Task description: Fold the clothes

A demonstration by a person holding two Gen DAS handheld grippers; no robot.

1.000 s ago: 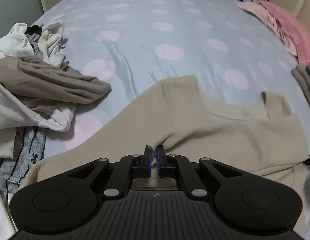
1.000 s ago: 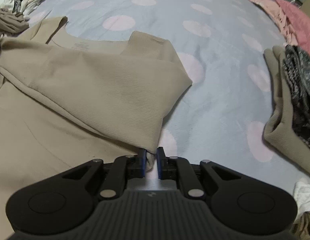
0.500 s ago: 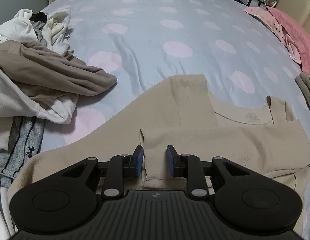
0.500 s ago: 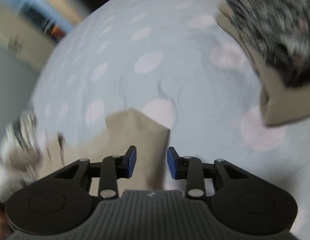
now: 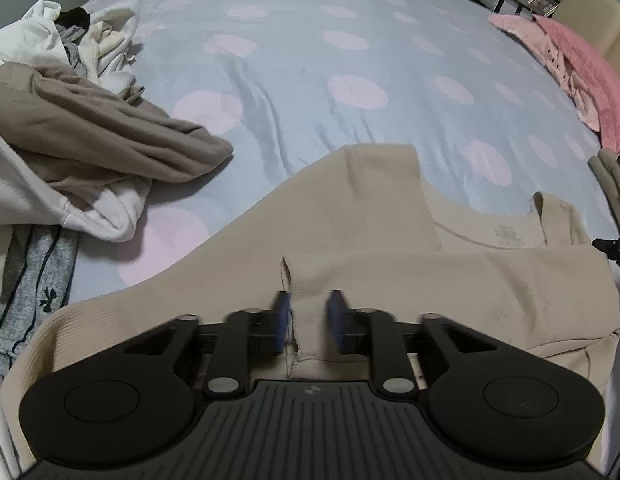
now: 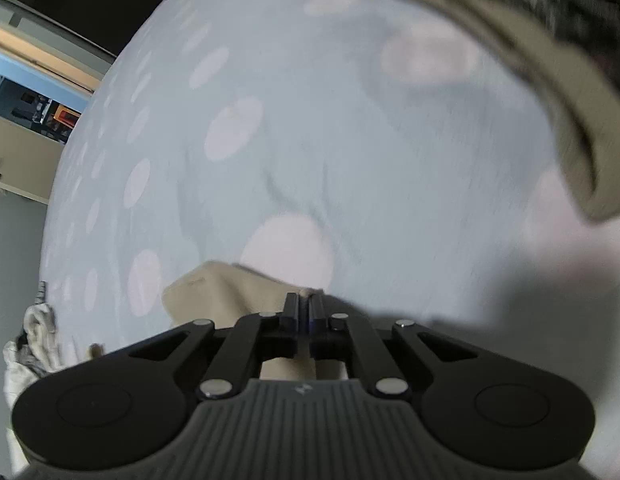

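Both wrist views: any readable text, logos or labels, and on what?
No words read in either view.
Beige top: neck print too small and blurred to read.
Grey striped garment: small dark logo, no letters.
Gripper bodies: tiny round emblem, no text.

- Bedsheet (image 5: 310, 92): pale blue with pink dots.
- Top (image 5: 350, 208): plain beige.
- Pile (image 5: 70, 128): brown, white and grey-striped clothes.
- Pillows (image 5: 582, 64): pink.
- Pads (image 5: 281, 322): blue on black grippers.
- Folded stack (image 6: 550, 40): beige under speckled grey-black.
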